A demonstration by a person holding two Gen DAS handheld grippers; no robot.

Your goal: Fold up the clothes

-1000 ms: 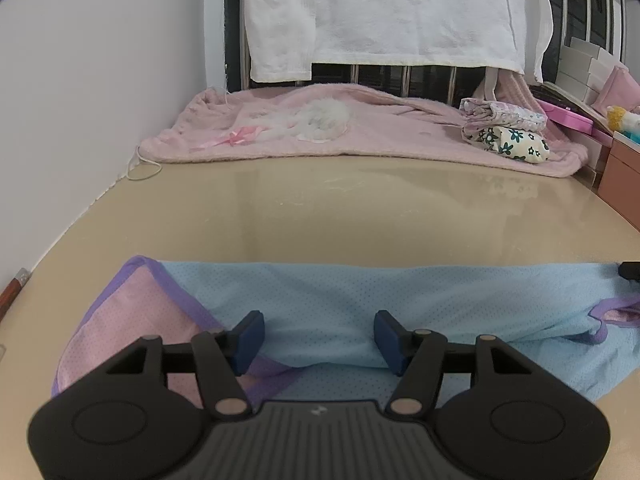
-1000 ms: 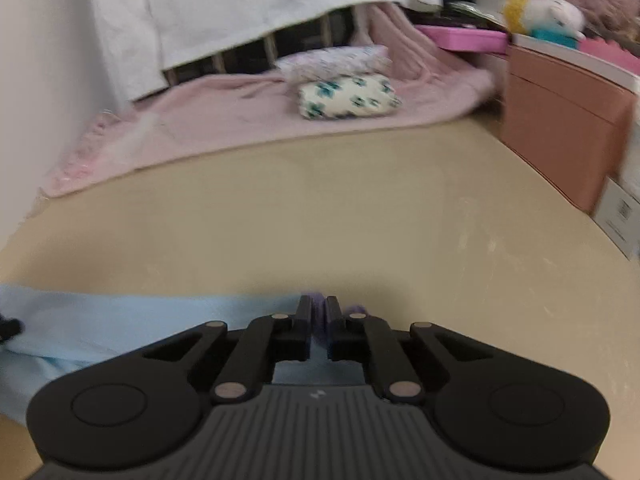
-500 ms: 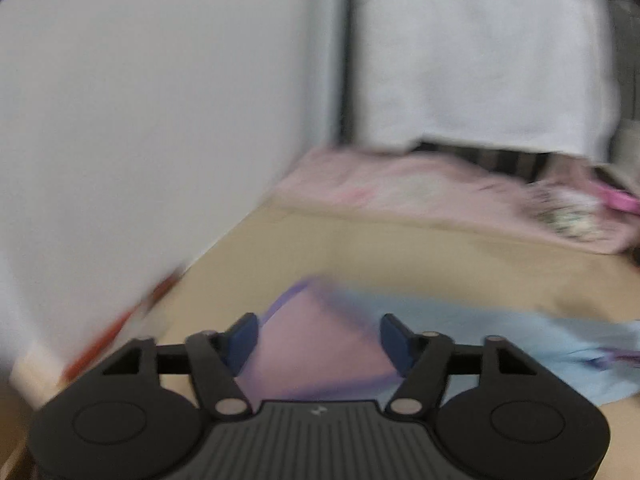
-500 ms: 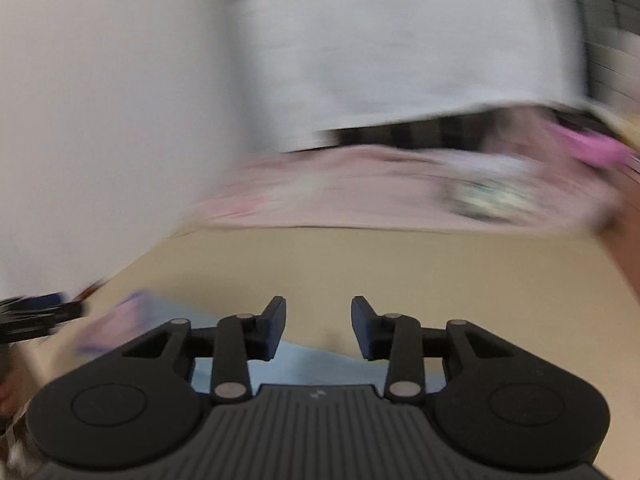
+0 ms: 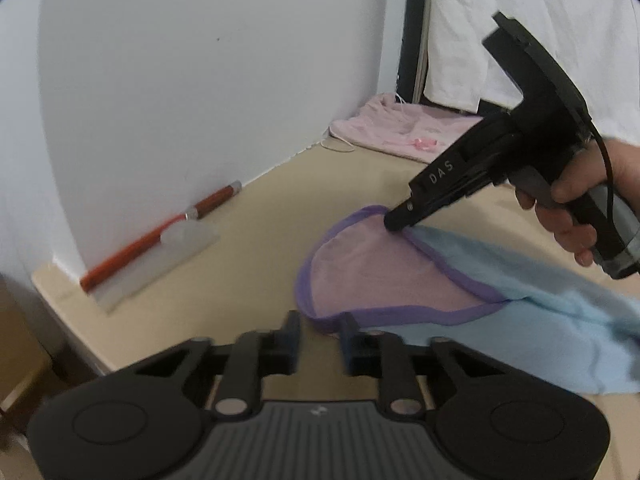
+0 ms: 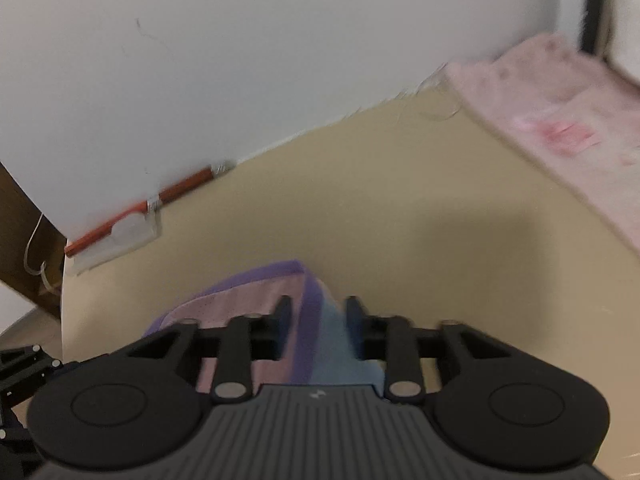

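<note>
The blue garment (image 5: 532, 280) is lying flat on the beige table (image 5: 256, 240), and its long axis is running from the pink, purple-trimmed end (image 5: 372, 268) near the wall away toward the right of the left wrist view. Both tongs are working at this same pink end, so this end is what matters for the coming move. The left gripper (image 5: 319, 334) is standing with a narrow gap between its fingers, and the near purple hem is lying just in that gap; I judge it is not pinching the cloth. The right gripper (image 6: 315, 322) is reaching the far corner of the same end, where purple band and blue cloth are passing between its parted fingers. In the left wrist view its tip (image 5: 396, 222) is touching the hem, but I cannot tell if it is already gripping. The rest of the garment is stretching away from both tongs, so a fold would probably carry this end along the long axis.
</note>
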